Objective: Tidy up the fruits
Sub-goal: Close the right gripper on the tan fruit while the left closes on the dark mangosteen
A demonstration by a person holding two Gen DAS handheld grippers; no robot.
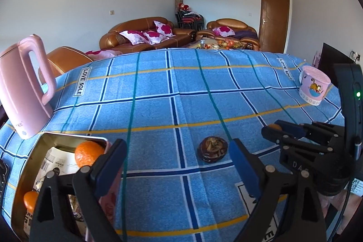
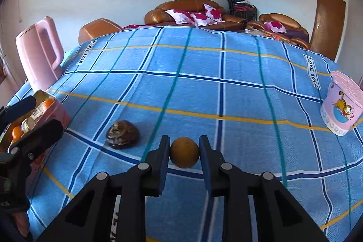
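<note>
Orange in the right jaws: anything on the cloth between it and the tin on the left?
One thing: the brown wrapped item lies on the blue cloth between the held orange and the tin. The right gripper carries the orange above the cloth, so it can probably pass over.

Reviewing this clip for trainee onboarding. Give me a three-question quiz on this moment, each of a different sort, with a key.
1. True or false: the right gripper is shut on the small round brownish-orange fruit.
2. Multiple choice: the dark brown wrinkled fruit lies A) in the tin, B) on the blue checked tablecloth, C) between the left gripper's fingers.
3. Fill in: the two bright oranges sit in the open rectangular metal ____.

Key: 1 true; 2 B; 3 tin. The left gripper is open, holding nothing.
</note>
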